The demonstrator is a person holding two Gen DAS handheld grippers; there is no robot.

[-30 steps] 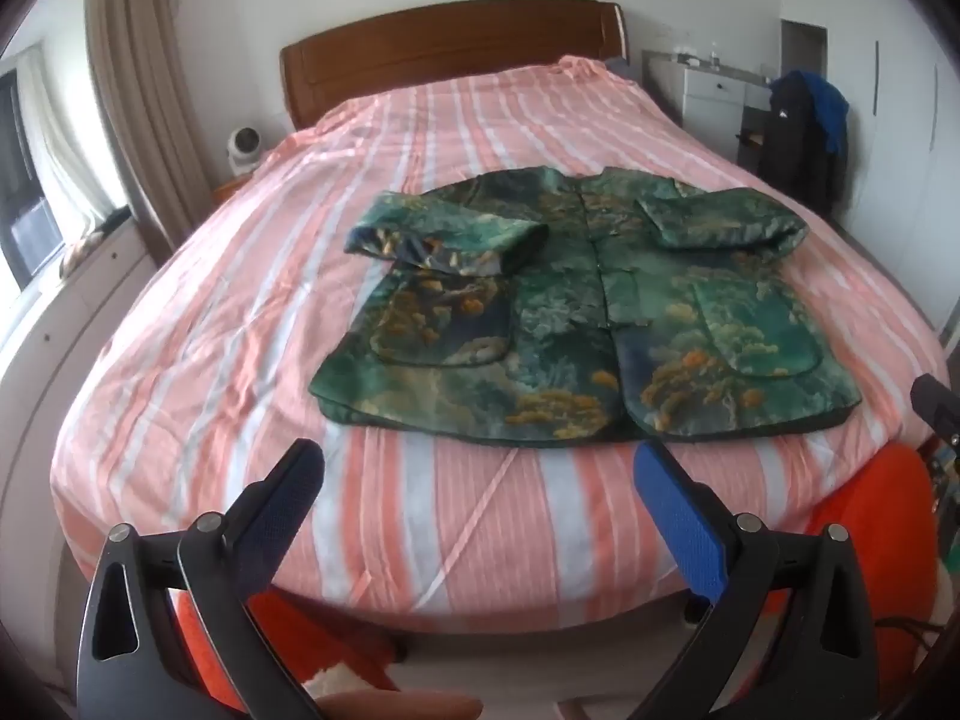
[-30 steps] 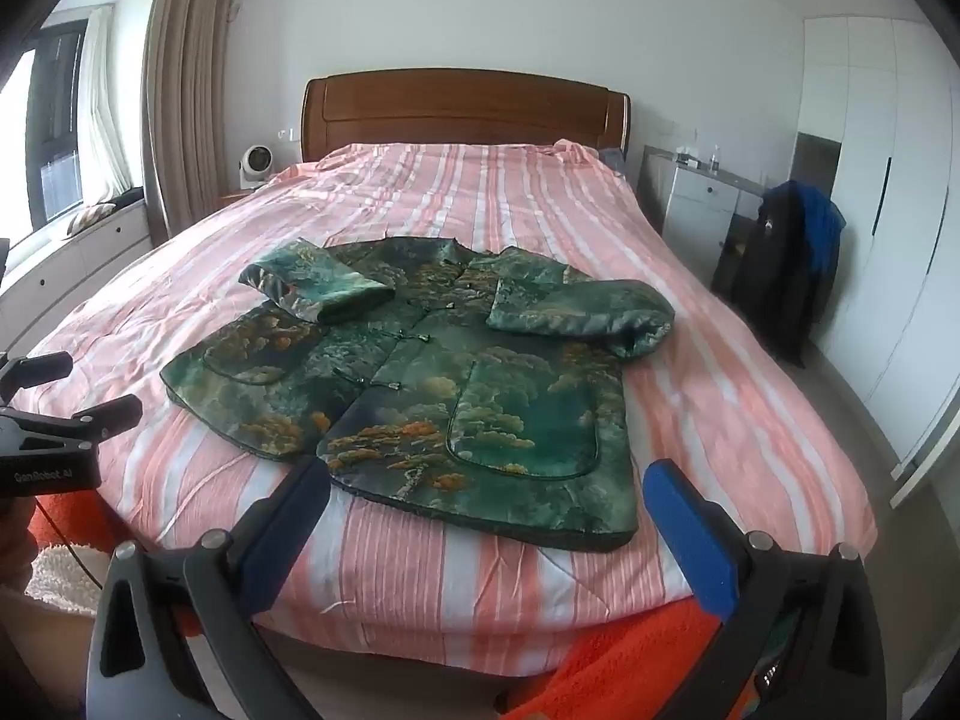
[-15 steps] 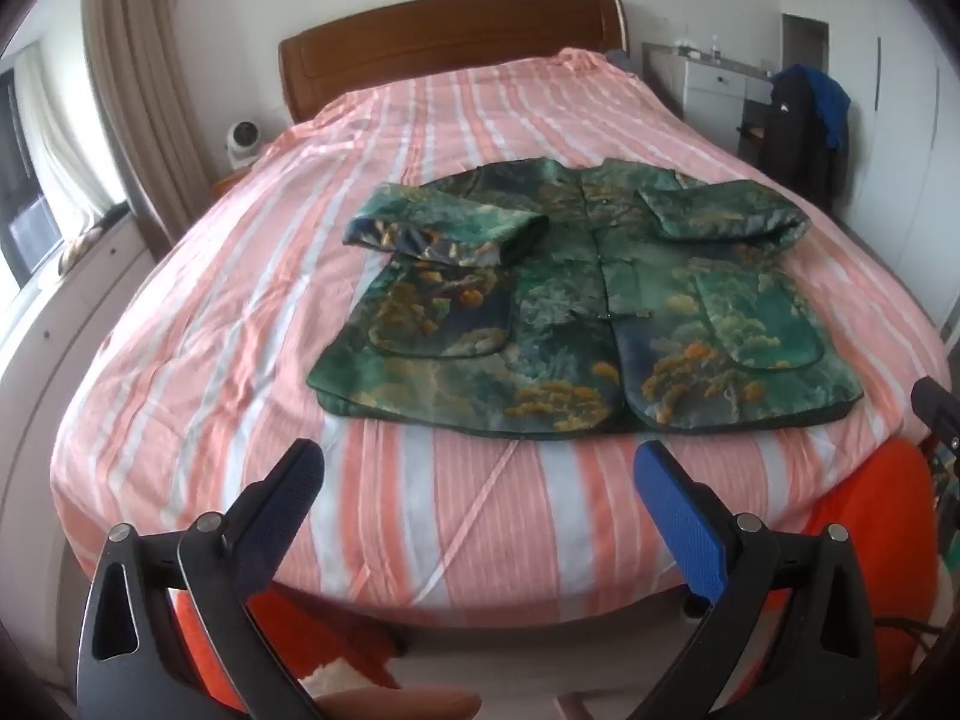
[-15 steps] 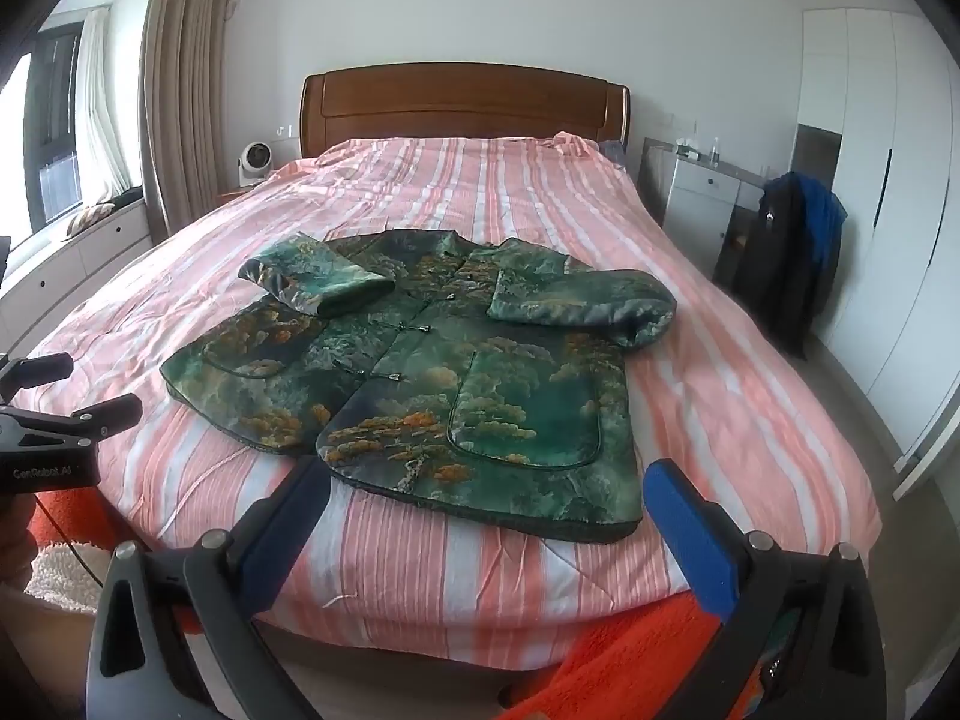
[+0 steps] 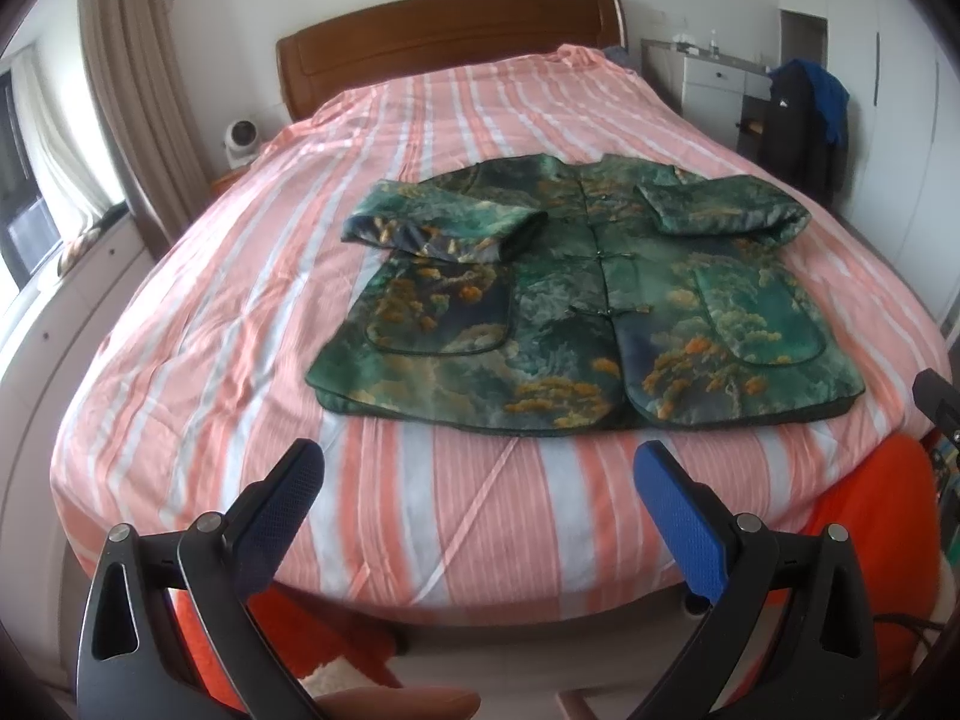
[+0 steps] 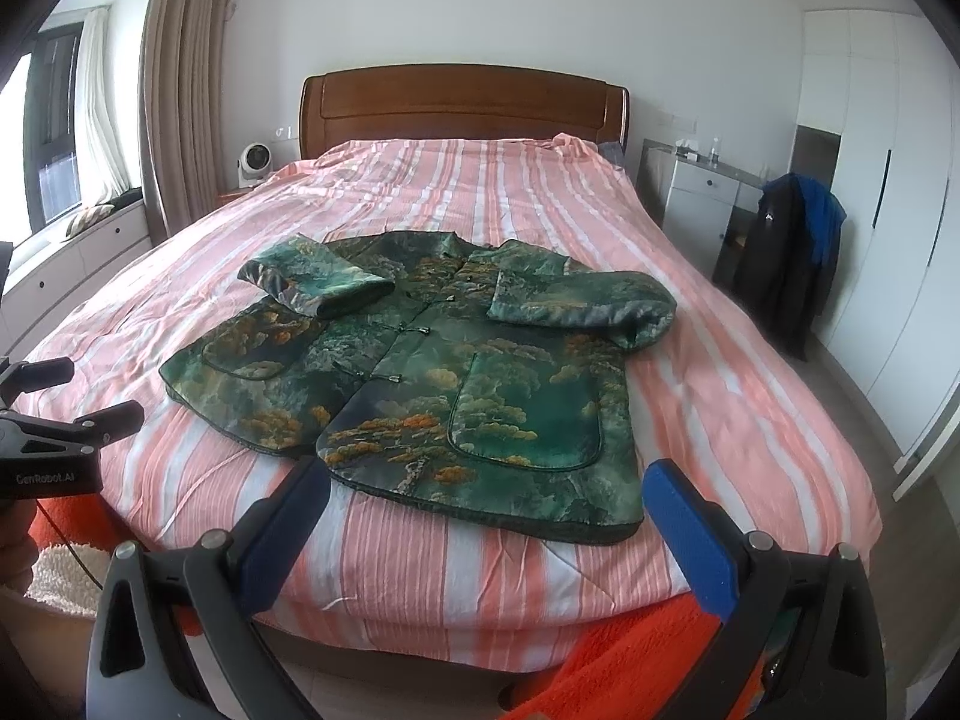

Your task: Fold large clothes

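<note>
The green jacket [image 5: 588,306] lies flat, front side up, on the striped pink bedcover [image 5: 240,324], toward the foot of the bed, and we see it at twelve o'clock in both wrist views. Its two sleeves are folded in across the chest: one sleeve [image 5: 444,225] sits at about eleven o'clock on the garment, the other sleeve [image 5: 723,210] at about one o'clock. The knot buttons down the middle appear fastened, and a patch pocket shows on each lower panel.

We hold the left gripper [image 5: 474,501] low at six o'clock, before the bed's foot edge, its blue-padded fingers spread wide with nothing between them. The right gripper [image 6: 483,519] hangs likewise at six o'clock in its own view, jaws wide and empty, with the jacket's hem [image 6: 480,510] just beyond its tips, not touched.

In the right wrist view, the left gripper's black body appears at nine o'clock. A wooden headboard [image 6: 465,105] stands at twelve o'clock, and a dark coat [image 6: 780,258] hangs at three o'clock.
</note>
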